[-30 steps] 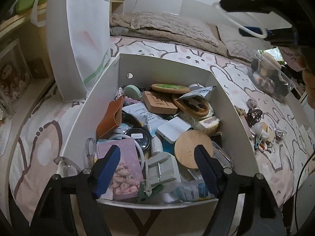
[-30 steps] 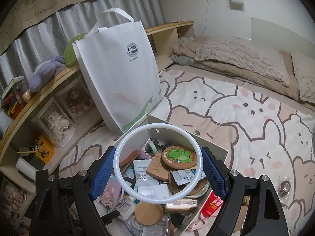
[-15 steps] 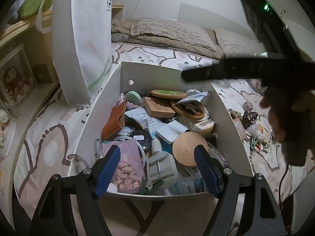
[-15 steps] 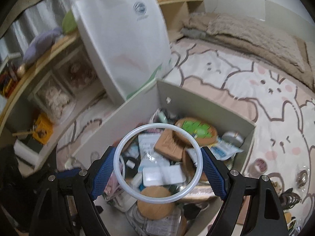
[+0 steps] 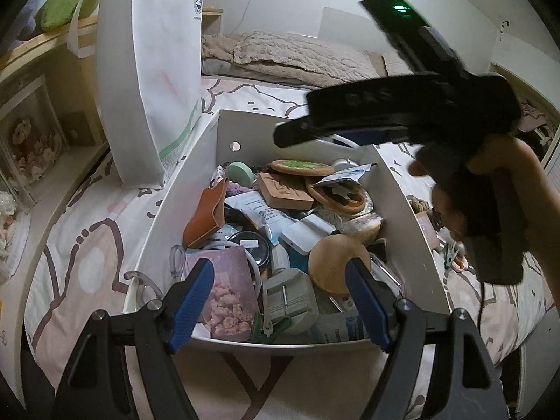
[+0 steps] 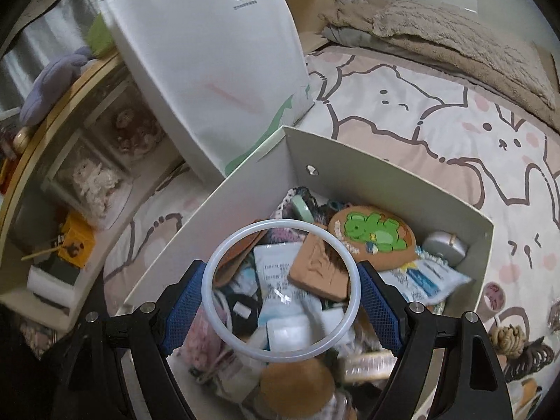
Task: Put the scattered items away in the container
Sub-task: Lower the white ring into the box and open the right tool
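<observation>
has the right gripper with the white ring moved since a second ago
Yes. The right gripper, shut on the white ring, has come down and in over the white box; the box and its contents now fill much more of the right wrist view.

Bedroom, home: bed (image 6: 437, 112) with cartoon-animal sheet; beige pillows (image 5: 301, 52) at its head; wooden shelf (image 6: 70, 161) alongside, plush toys on top.

White box (image 6: 367, 161), white ring (image 6: 280, 225), green-frog coaster (image 6: 376, 232), pink animal-print bedsheet (image 6: 437, 105), blue pads (image 5: 190, 301).
</observation>
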`<state>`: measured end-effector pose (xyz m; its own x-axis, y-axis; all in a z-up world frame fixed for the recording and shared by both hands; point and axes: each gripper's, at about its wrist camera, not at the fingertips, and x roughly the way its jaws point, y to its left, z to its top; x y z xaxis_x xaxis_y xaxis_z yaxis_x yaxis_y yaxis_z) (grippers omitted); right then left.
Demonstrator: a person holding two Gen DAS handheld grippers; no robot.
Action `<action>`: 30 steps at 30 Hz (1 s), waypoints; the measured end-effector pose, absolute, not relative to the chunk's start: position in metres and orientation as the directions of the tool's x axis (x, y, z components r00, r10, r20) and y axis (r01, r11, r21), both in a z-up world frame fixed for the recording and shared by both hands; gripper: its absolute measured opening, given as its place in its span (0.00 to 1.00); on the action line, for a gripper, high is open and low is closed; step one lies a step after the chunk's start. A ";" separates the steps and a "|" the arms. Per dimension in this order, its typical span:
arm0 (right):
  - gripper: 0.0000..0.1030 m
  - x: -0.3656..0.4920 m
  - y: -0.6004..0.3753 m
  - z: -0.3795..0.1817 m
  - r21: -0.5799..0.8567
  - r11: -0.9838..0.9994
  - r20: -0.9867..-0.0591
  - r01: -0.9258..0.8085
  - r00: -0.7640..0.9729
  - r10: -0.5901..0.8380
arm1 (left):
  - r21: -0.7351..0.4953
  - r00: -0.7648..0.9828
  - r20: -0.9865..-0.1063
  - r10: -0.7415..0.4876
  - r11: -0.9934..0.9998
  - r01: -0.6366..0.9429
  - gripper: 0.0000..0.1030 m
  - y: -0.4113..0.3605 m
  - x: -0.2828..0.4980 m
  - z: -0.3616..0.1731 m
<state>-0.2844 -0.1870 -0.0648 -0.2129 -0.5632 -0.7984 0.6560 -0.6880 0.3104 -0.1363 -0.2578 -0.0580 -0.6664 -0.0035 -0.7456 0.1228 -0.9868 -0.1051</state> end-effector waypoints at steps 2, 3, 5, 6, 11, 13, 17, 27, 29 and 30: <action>0.83 -0.291 -0.190 -0.065 0.306 -0.693 -0.803 0.652 -0.215 -0.556 | -0.102 -0.667 -0.745 -0.007 -0.987 0.124 0.75 -0.259 -0.136 -0.057; 0.83 -0.295 -0.191 -0.065 0.304 -0.697 -0.805 0.649 -0.217 -0.552 | -0.102 -0.668 -0.744 -0.007 -0.987 0.125 0.75 -0.259 -0.136 -0.056; 0.83 -0.306 -0.194 -0.066 0.308 -0.705 -0.810 0.639 -0.212 -0.546 | -0.104 -0.670 -0.742 -0.009 -0.986 0.128 0.75 -0.260 -0.136 -0.056; 0.83 -0.311 -0.194 -0.068 0.310 -0.709 -0.813 0.634 -0.210 -0.543 | -0.106 -0.672 -0.741 -0.008 -0.986 0.129 0.75 -0.261 -0.136 -0.055; 0.83 -0.333 -0.197 -0.077 0.280 -0.741 -0.839 0.610 -0.220 -0.497 | -0.106 -0.677 -0.736 -0.007 -0.986 0.126 0.75 -0.261 -0.136 -0.054; 0.83 -0.342 -0.197 -0.082 0.277 -0.756 -0.850 0.593 -0.214 -0.480 | -0.106 -0.677 -0.736 -0.007 -0.987 0.125 0.75 -0.261 -0.136 -0.053; 0.83 -0.358 -0.192 -0.093 0.308 -0.776 -0.864 0.550 -0.180 -0.470 | -0.105 -0.678 -0.735 -0.008 -0.987 0.125 0.75 -0.262 -0.137 -0.054; 1.00 -0.369 -0.160 -0.089 0.357 -0.816 -0.833 0.455 -0.241 -0.498 | -0.123 -0.670 -0.742 0.014 -0.985 0.117 0.75 -0.259 -0.144 -0.056; 1.00 -0.367 -0.157 -0.086 0.346 -0.817 -0.832 0.461 -0.252 -0.494 | -0.122 -0.671 -0.741 0.014 -0.986 0.115 0.75 -0.257 -0.143 -0.055; 1.00 -0.365 -0.156 -0.085 0.345 -0.815 -0.832 0.465 -0.251 -0.495 | -0.124 -0.672 -0.741 0.016 -0.986 0.114 0.75 -0.256 -0.143 -0.055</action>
